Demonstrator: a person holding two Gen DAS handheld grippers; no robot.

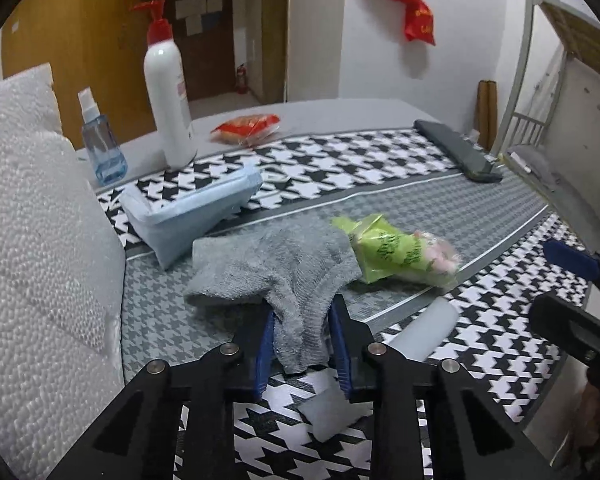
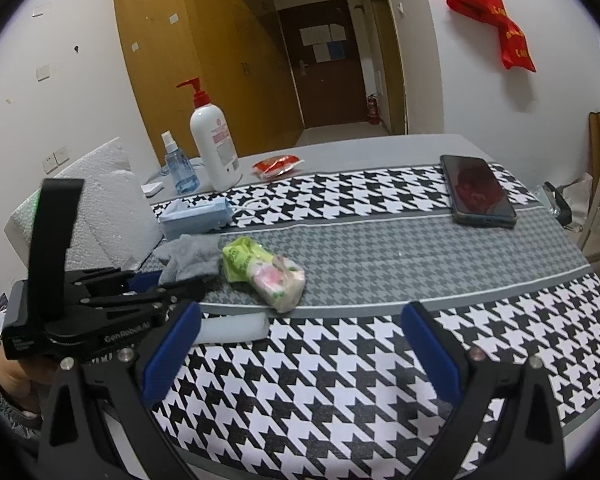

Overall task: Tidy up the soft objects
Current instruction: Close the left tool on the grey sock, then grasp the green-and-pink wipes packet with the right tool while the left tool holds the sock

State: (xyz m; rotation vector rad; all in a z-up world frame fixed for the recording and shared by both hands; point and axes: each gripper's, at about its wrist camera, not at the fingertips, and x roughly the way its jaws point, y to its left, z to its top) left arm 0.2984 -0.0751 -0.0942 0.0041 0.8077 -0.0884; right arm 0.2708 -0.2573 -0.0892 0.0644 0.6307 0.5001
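Note:
A grey sock [image 1: 276, 272] lies on the houndstooth cloth, its near end between the blue pads of my left gripper [image 1: 302, 320], which is shut on it. The sock [image 2: 188, 260] also shows in the right wrist view, beside my left gripper [image 2: 172, 284]. A green tissue pack [image 1: 396, 256] lies just right of the sock and shows too in the right wrist view [image 2: 268, 276]. A light blue pack of masks [image 1: 188, 212] lies behind the sock. My right gripper [image 2: 300, 344] is open and empty over the cloth near the table's front edge.
A white foam block [image 1: 36, 216] stands at the left. A white pump bottle [image 1: 168, 88], a blue spray bottle [image 1: 100, 144] and a red snack packet [image 1: 246, 126] stand at the back. A phone [image 2: 480, 192] lies far right. A white foam strip [image 2: 236, 326] lies near the front.

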